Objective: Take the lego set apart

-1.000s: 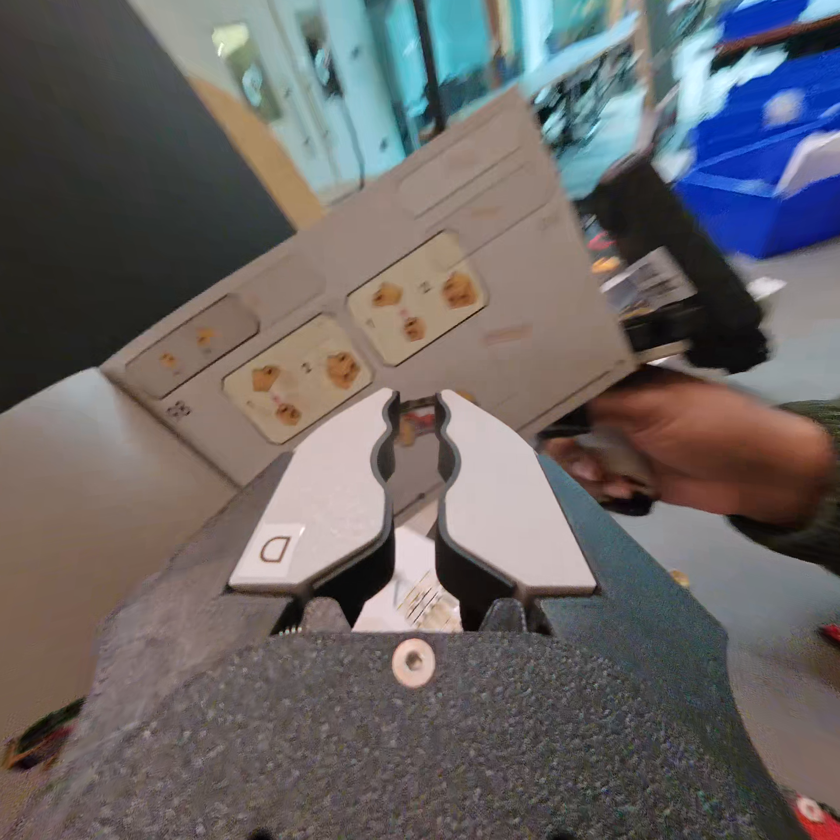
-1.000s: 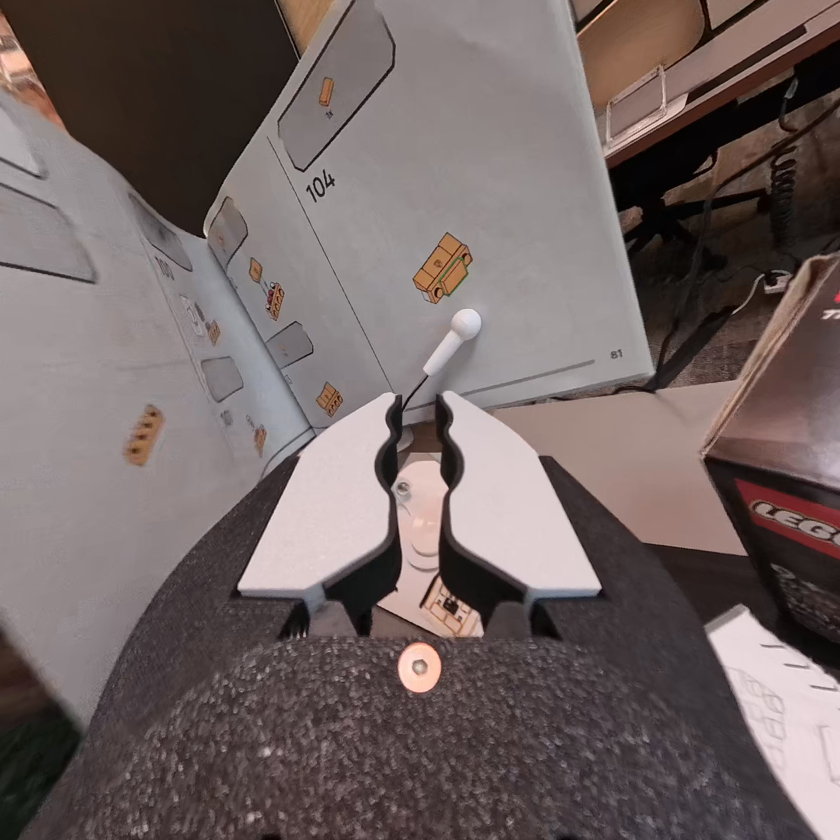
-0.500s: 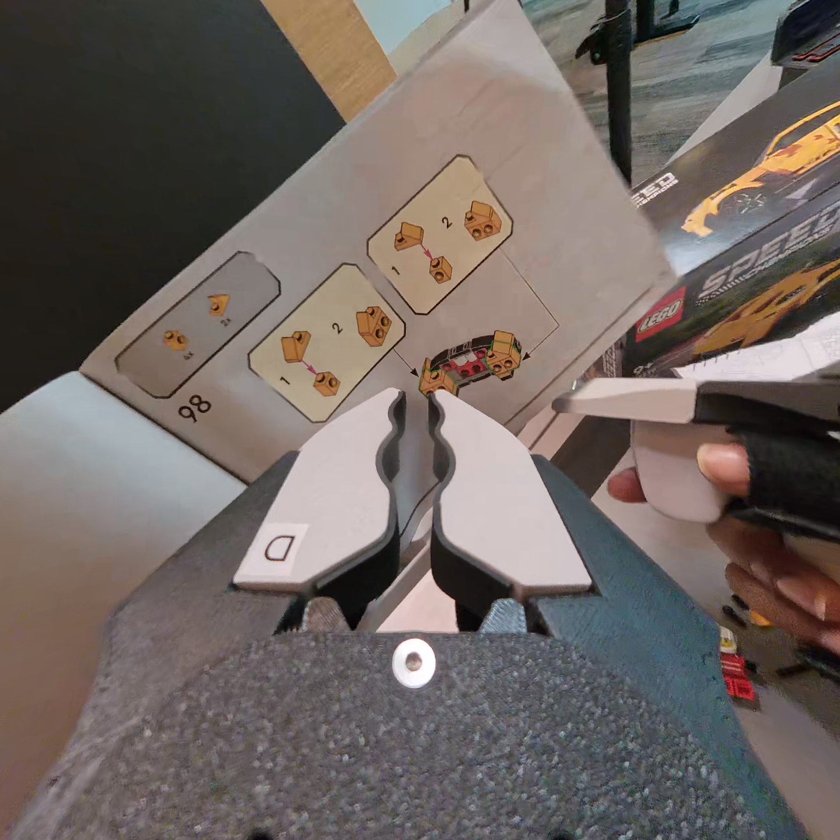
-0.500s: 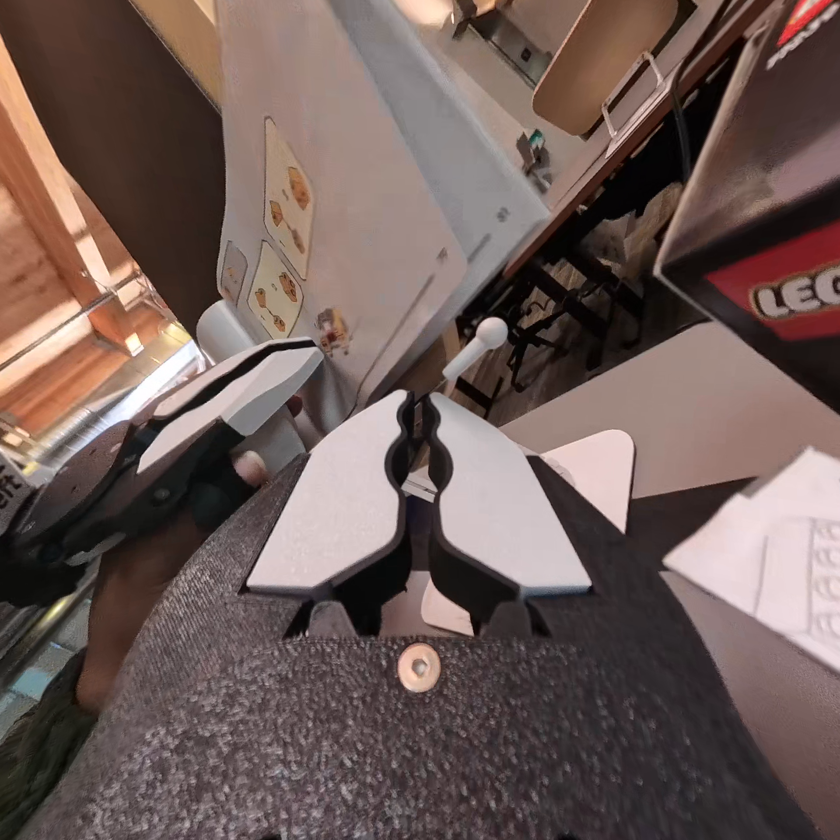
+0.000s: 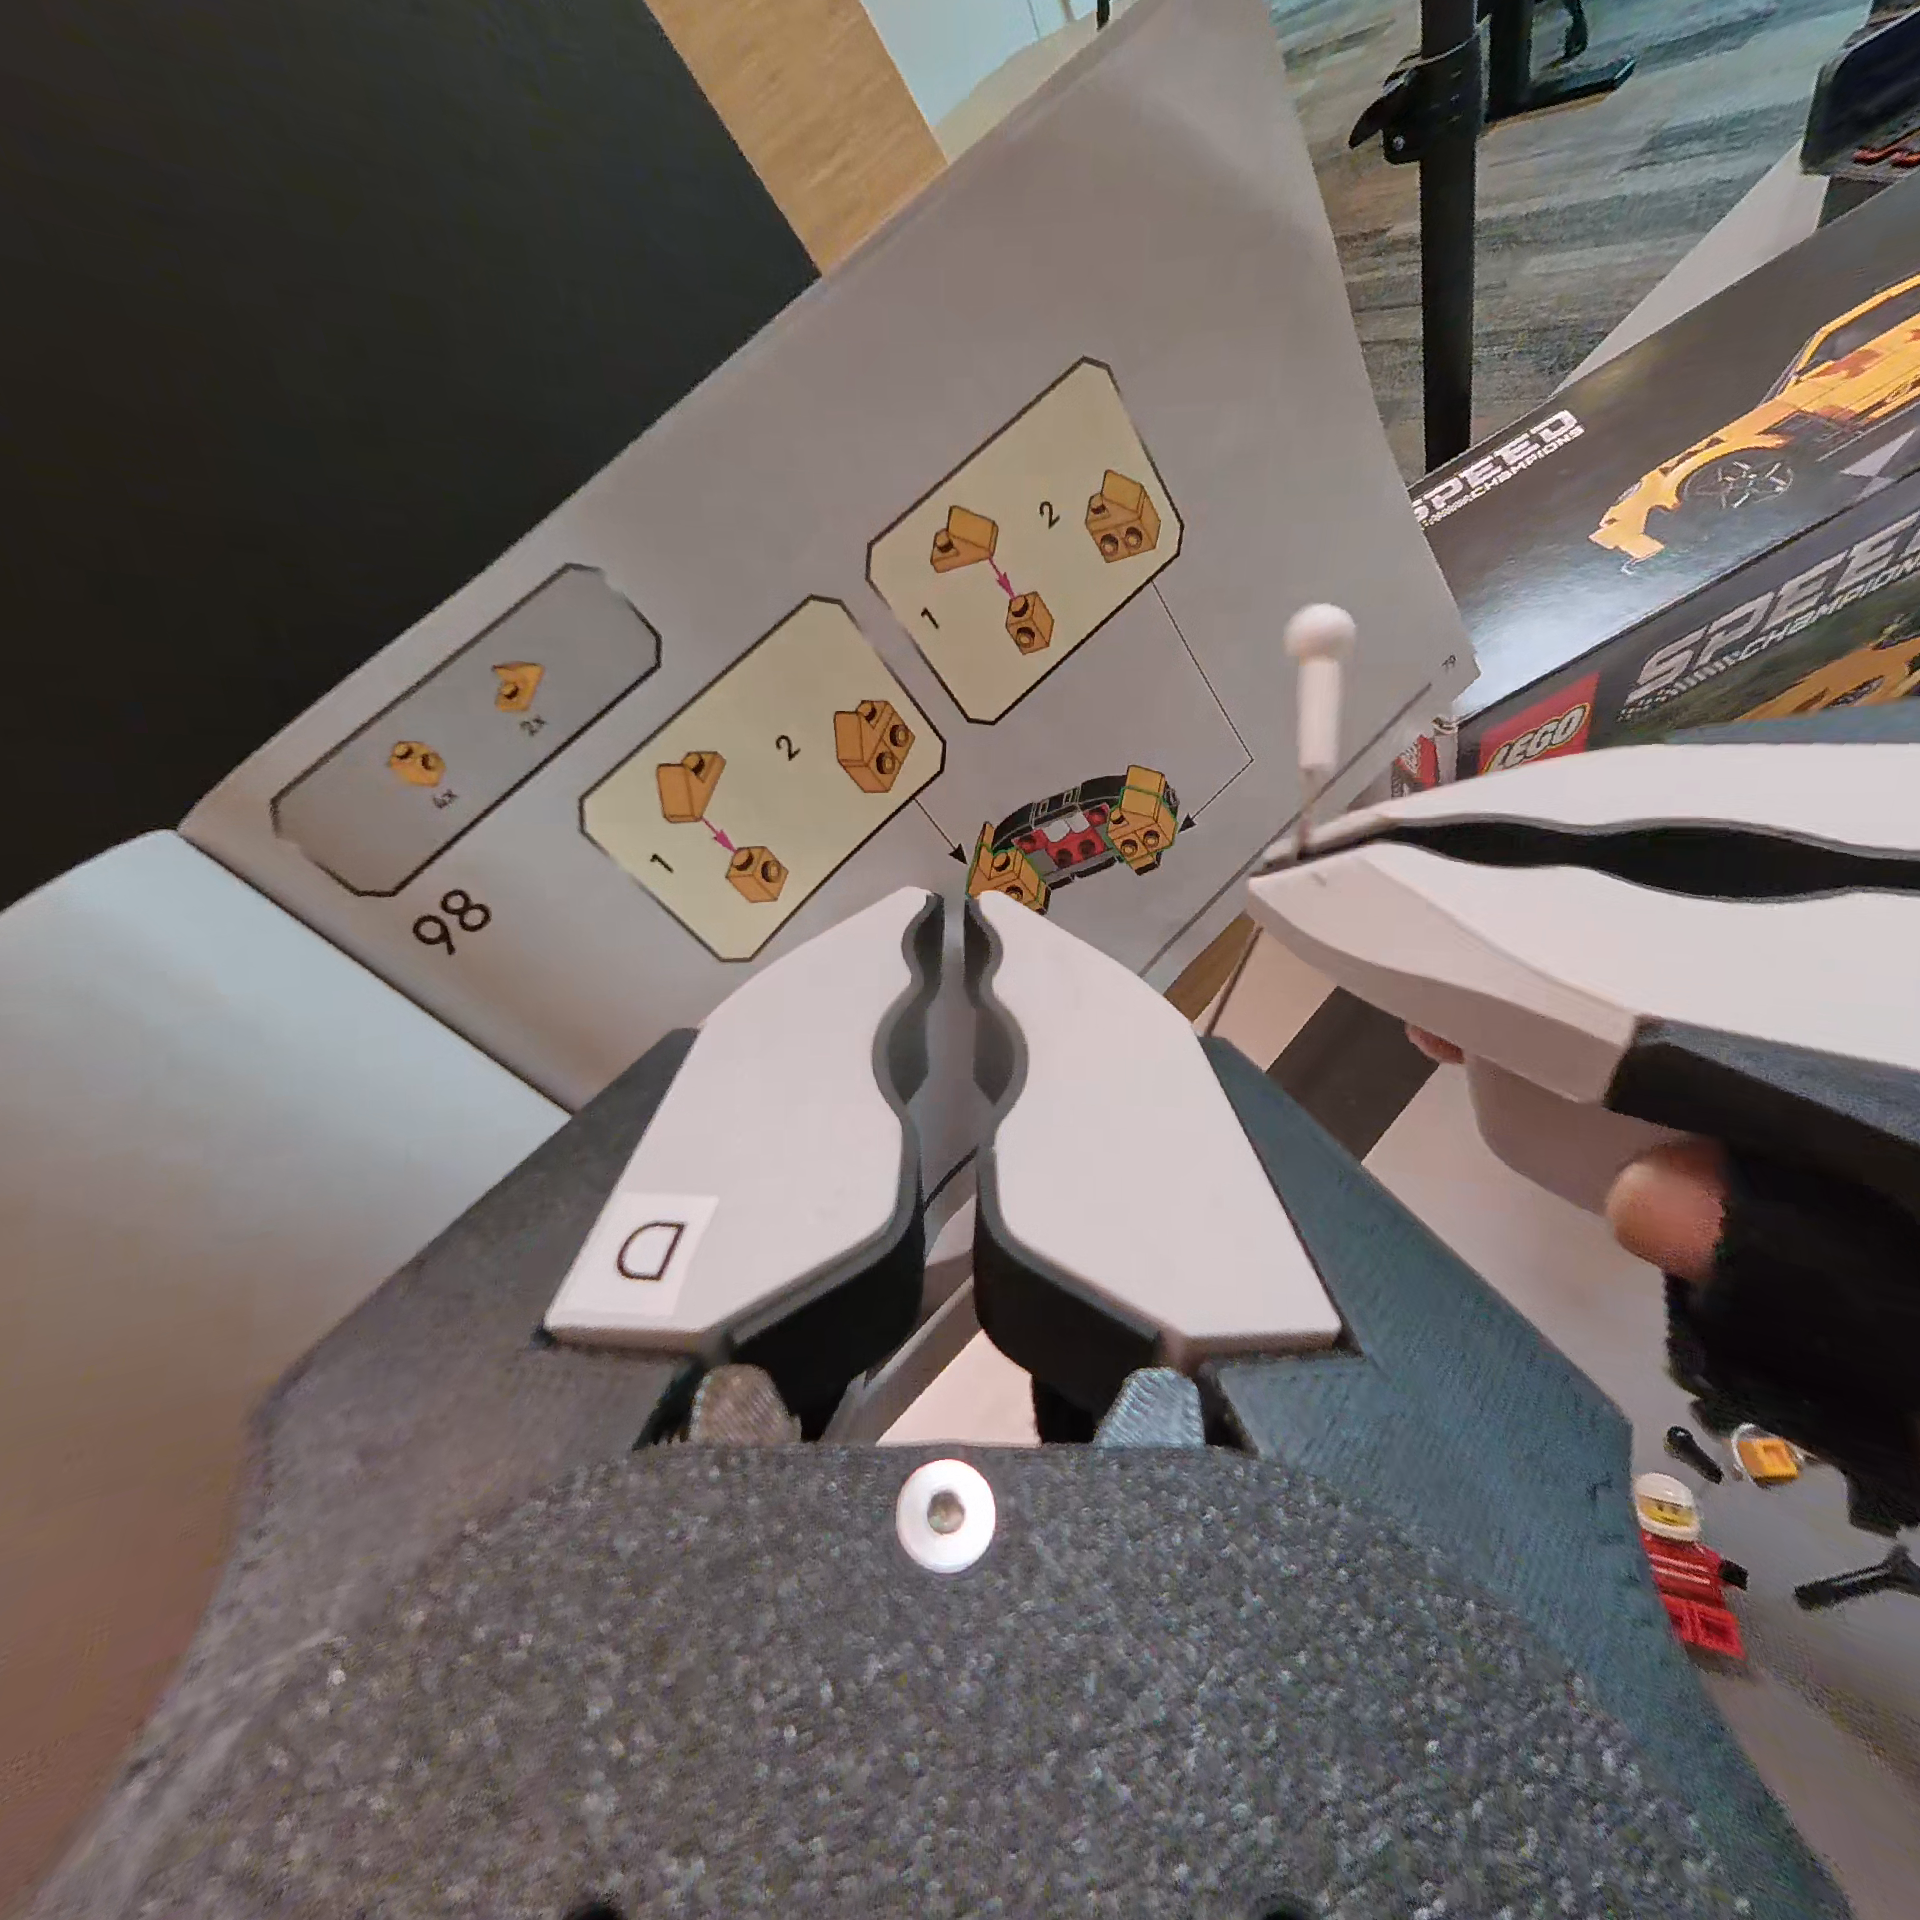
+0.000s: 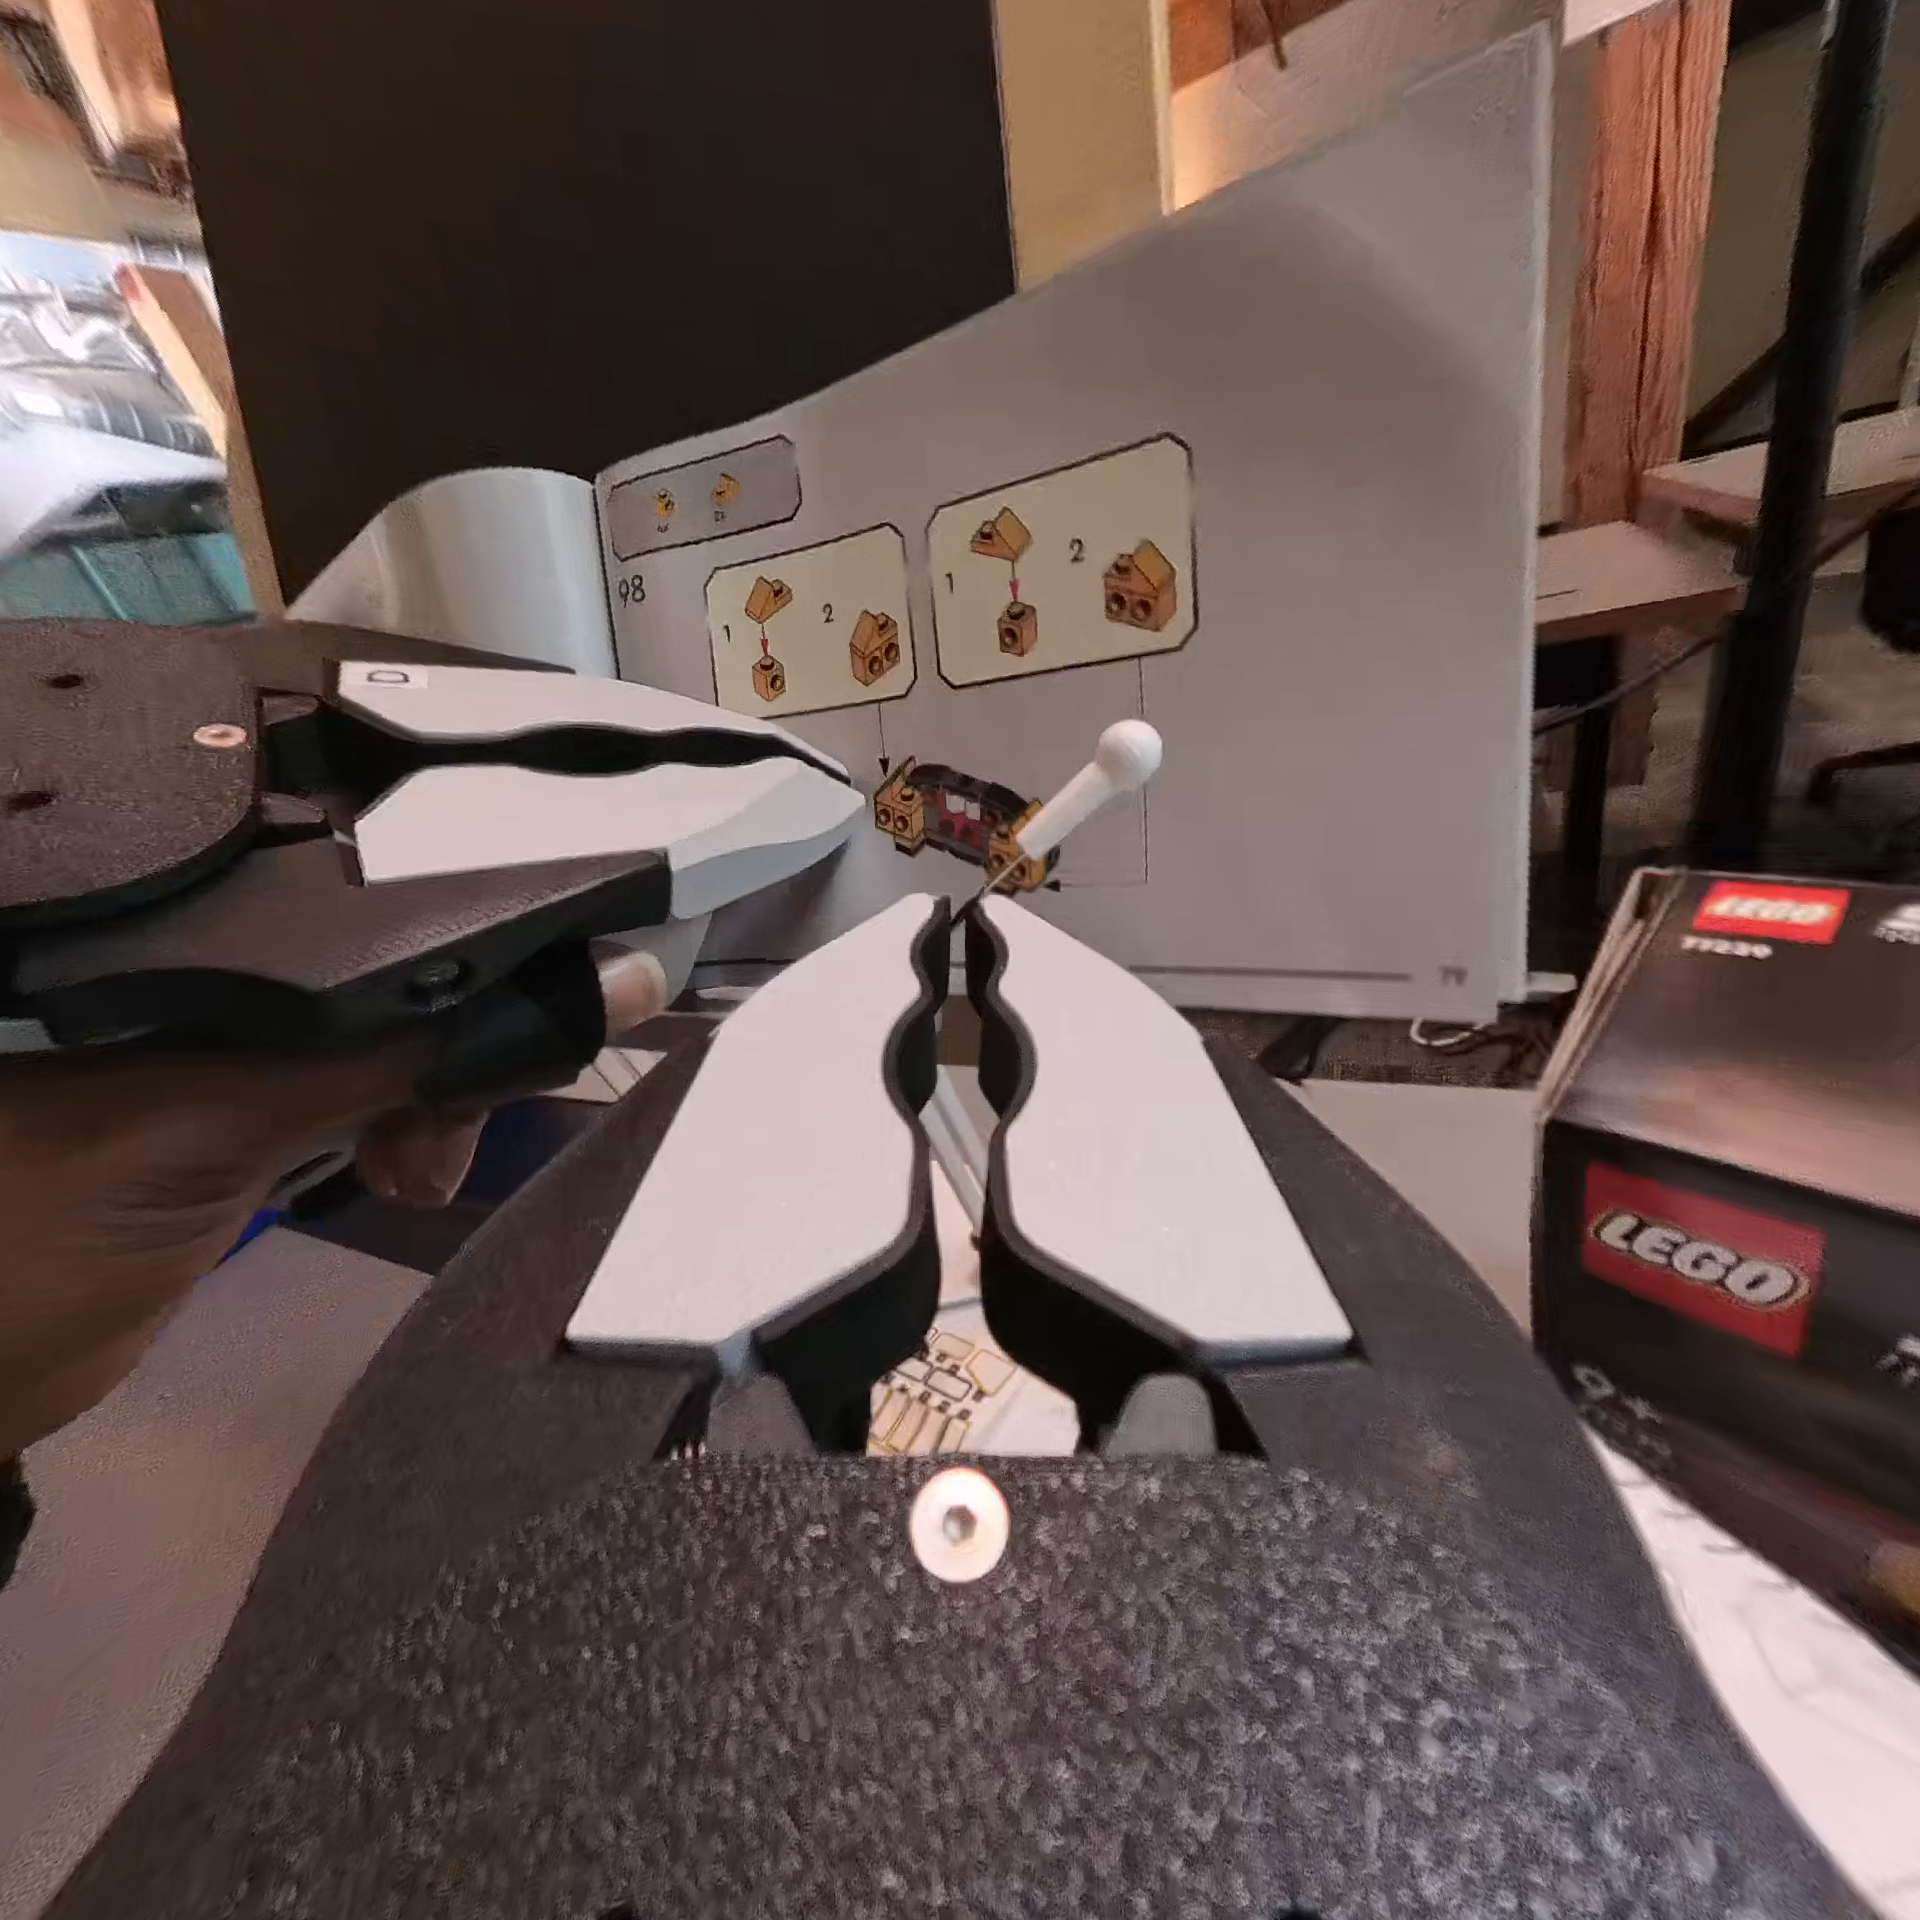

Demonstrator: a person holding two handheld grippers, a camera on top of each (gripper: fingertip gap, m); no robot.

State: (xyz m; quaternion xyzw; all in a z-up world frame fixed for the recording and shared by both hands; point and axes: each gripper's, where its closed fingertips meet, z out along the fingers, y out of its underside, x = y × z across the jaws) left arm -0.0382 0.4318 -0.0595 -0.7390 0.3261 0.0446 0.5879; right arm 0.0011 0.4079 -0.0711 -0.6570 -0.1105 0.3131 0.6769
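Observation:
An open grey instruction booklet (image 5: 831, 468) stands upright in the air. My left gripper (image 5: 956, 904) is shut on the lower edge of its page, and the paper runs between the fingers. My right gripper (image 6: 958, 904) is shut on a thin dark pin with a white knob (image 6: 1091, 795) that sticks up past its tips. In the left wrist view the right gripper (image 5: 1262, 883) reaches in from the right with the pin (image 5: 1317, 686) in front of the page. In the right wrist view the left gripper (image 6: 847, 779) comes in from the left at the booklet (image 6: 1351, 520).
A black lego box (image 5: 1714, 520) stands to the right of the booklet and shows in the right wrist view (image 6: 1714, 1195) too. A red minifigure (image 5: 1678, 1558) and small loose parts (image 5: 1766, 1455) lie on the table. A printed sheet (image 6: 940, 1403) lies under my right gripper. My right fingertips sit around 5 cm from my left ones.
The right gripper has swung round to face the booklet page and come close beside the left gripper. The left gripper stays shut on the page, which is now steady.

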